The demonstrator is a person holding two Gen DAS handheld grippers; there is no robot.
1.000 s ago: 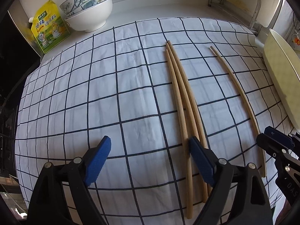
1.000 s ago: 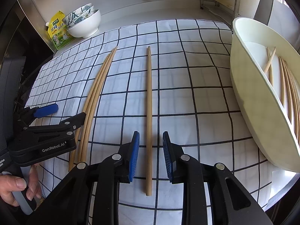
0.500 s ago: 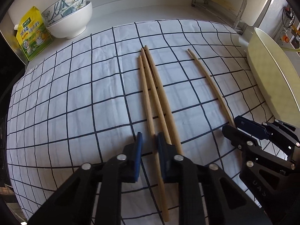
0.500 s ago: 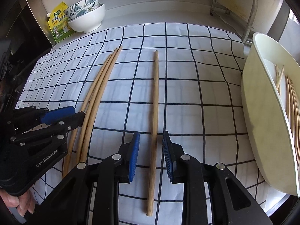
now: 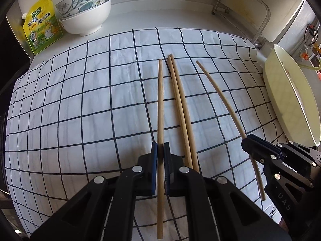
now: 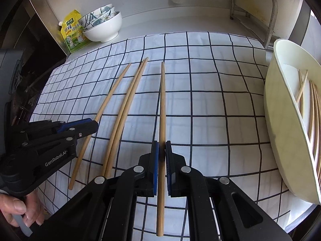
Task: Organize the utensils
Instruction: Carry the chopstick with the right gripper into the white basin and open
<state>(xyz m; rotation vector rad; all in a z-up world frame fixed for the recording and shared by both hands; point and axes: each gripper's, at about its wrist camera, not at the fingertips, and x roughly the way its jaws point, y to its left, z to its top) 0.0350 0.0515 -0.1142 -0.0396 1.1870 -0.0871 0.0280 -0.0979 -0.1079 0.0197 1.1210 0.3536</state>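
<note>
With both jaws closed, my L gripper [image 5: 160, 152] and R gripper [image 6: 162, 150] each clamp one chopstick [image 5: 160, 100] [image 6: 163, 100] over the cloth [image 5: 80, 110]; two more lie between.

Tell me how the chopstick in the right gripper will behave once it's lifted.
The chopstick, probably stiff wood, should stay straight. The right gripper pinches it well off its middle, so the long far end may dip. Being round and smooth, it could twist or slide between the pads.
</note>
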